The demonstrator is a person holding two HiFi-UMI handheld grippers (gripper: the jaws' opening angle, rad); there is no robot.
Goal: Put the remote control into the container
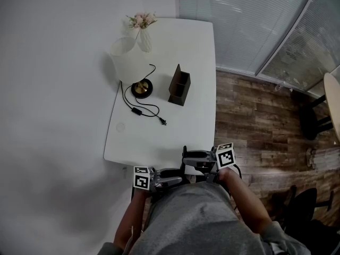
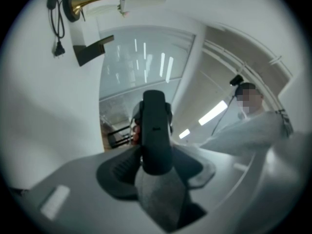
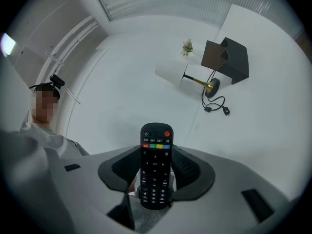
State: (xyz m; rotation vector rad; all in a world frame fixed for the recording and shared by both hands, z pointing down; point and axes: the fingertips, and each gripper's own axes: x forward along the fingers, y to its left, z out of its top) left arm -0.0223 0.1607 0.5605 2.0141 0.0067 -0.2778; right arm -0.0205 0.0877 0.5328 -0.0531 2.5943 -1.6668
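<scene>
White counter [image 1: 196,47] fills the middle of the head view, with wood floor [image 1: 255,121] and slatted blinds [image 1: 239,20] off to its right. On it I see a dark container [image 1: 179,85] standing upright. Just beside it is a lamp [image 1: 128,62] with a brass base and a black cable [image 1: 141,108], and a vase of pale flowers [image 1: 143,33] stands at the far end. That view gives me the layout but almost nothing of the remote control [image 3: 155,172]. The left claw [image 1: 179,180] and right claw [image 1: 187,157] sit low in frame by the counter's near edge, close to the person's grey top [image 1: 202,222], pointing at each other.

The gripper views fill that in. The right gripper view looks at the remote face-on: black, slim, rounded at the ends, upright between the pads, which press on its lower sides. The left gripper view sees the same remote from behind, a plain black back with its lower end pinched between that claw's own pads. So both claws are clenched on it, in the air, well apart from the container.

On the face I make out a red power key at top right and a row of red, green, yellow and blue keys. The centre key reads "OK"; the other legends are too small. A small mark on the back is unreadable.
</scene>
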